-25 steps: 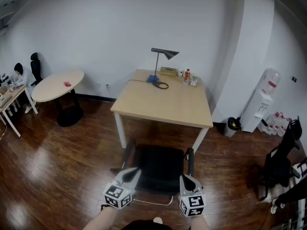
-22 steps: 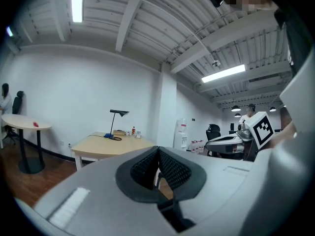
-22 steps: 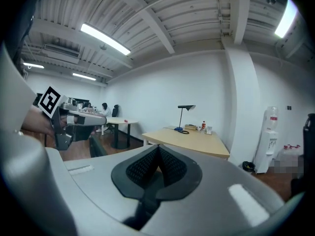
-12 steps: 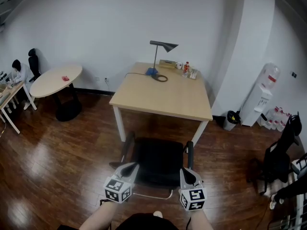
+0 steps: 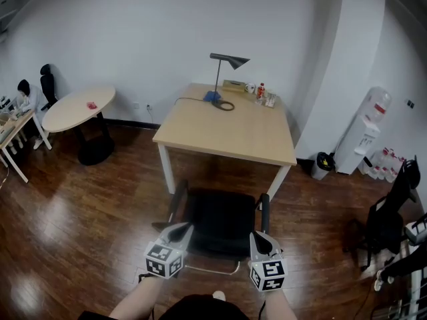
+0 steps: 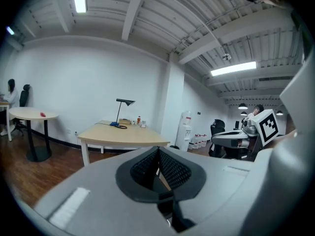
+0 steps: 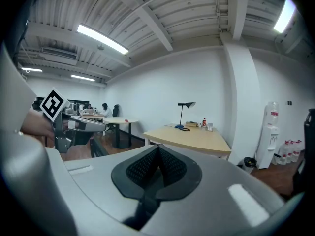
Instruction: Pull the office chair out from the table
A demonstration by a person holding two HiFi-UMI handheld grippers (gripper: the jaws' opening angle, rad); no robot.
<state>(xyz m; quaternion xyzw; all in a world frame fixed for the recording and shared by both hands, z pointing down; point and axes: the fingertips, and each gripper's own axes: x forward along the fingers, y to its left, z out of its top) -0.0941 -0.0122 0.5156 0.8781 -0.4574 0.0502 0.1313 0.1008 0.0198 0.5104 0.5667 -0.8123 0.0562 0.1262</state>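
The black office chair (image 5: 220, 222) stands just in front of the light wooden table (image 5: 227, 132), its seat out from under the tabletop and its armrests on both sides. My left gripper (image 5: 180, 231) hovers by the chair's rear left corner, its jaws shut with nothing between them. The right gripper (image 5: 257, 239) sits by the rear right corner, behind the right armrest, also shut and empty. In the left gripper view the pads of the left gripper (image 6: 158, 155) meet, with the table (image 6: 123, 134) ahead. The right gripper (image 7: 158, 154) looks the same in its own view.
A desk lamp (image 5: 228, 61), small bottles (image 5: 260, 92) and a cable lie at the table's far edge. A round white table (image 5: 80, 109) stands at the left, with a seated person (image 5: 22, 99) beyond. At the right are a water dispenser (image 5: 365, 139), a bin (image 5: 322, 168) and another black chair (image 5: 390, 219).
The left gripper has shifted and turned slightly beside the chair. The chair and the right gripper have stayed put, and both grippers remain shut.
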